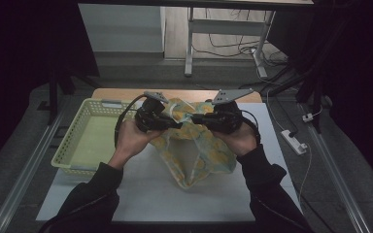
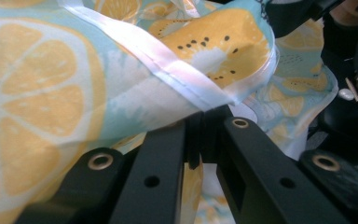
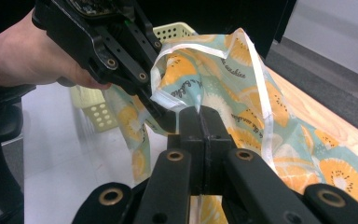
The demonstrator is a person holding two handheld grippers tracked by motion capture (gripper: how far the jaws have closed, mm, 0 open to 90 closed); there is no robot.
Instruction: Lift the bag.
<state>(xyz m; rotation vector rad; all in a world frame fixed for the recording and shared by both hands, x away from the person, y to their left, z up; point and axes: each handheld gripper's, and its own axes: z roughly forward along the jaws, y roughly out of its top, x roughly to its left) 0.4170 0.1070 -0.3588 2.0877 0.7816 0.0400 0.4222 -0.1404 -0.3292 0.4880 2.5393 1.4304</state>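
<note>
We hold a soft cloth (image 1: 201,150) with orange and kiwi slices printed on it up over the middle of the bench (image 1: 150,194), and its lower part droops onto the white top. Our left tongs (image 1: 177,124) pinch its white hem, and our right tongs (image 1: 194,118) pinch the hem just beside them, so both are squeezed on the cloth. We think the close pinches help us find an edge to spread. A yellow basket (image 1: 85,160) waits to our left
</note>
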